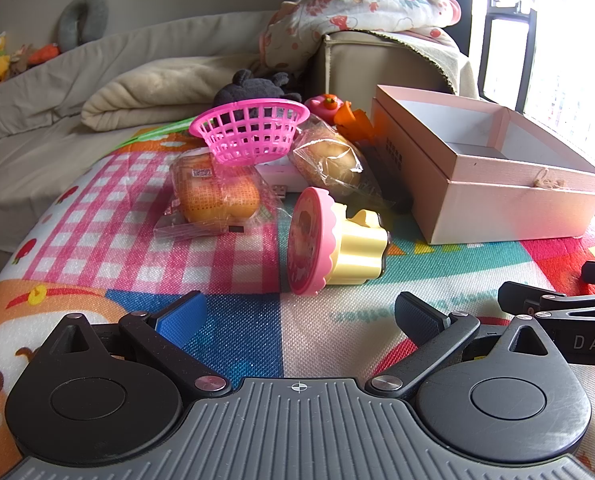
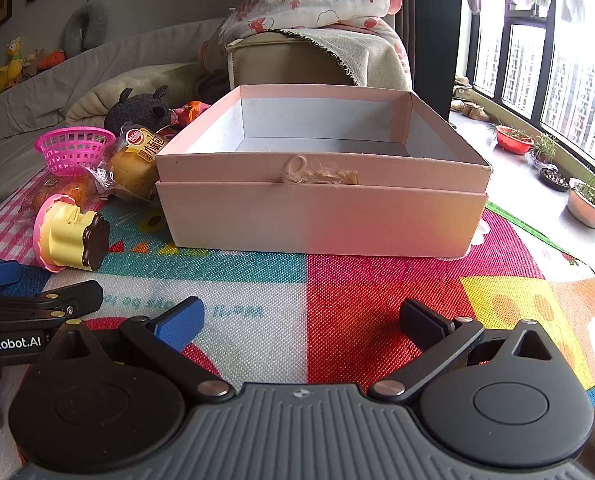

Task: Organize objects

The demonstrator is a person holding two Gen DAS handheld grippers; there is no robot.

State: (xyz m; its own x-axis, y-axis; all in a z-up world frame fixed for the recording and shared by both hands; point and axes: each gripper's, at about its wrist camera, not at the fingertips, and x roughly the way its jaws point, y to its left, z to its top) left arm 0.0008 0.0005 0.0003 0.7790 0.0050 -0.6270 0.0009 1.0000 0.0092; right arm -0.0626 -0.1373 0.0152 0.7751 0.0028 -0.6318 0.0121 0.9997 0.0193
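Both grippers, left gripper (image 1: pixel 299 314) & right gripper (image 2: pixel 301 320), sit wide open w/ nothing held, toy cupcake (image 1: pixel 337 242) tipped over just ahead, pink box (image 2: pixel 321 184) empty beyond, so prob pre-first-grab, next = left closes on cupcake.

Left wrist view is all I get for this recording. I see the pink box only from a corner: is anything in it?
Observer: No, the right wrist view looks into the pink box; its pale floor is bare.
Operator: Any handle on it?
Observer: A small twine loop sits at the middle of the near wall's top edge.
Operator: And the right gripper? I see only a black sliver.
Observer: The right gripper has its jaws spread wide, nothing between them, above the play mat in front of the box.
Operator: What lies beyond the mat's right edge?
Observer: Potted plants stand along the window.
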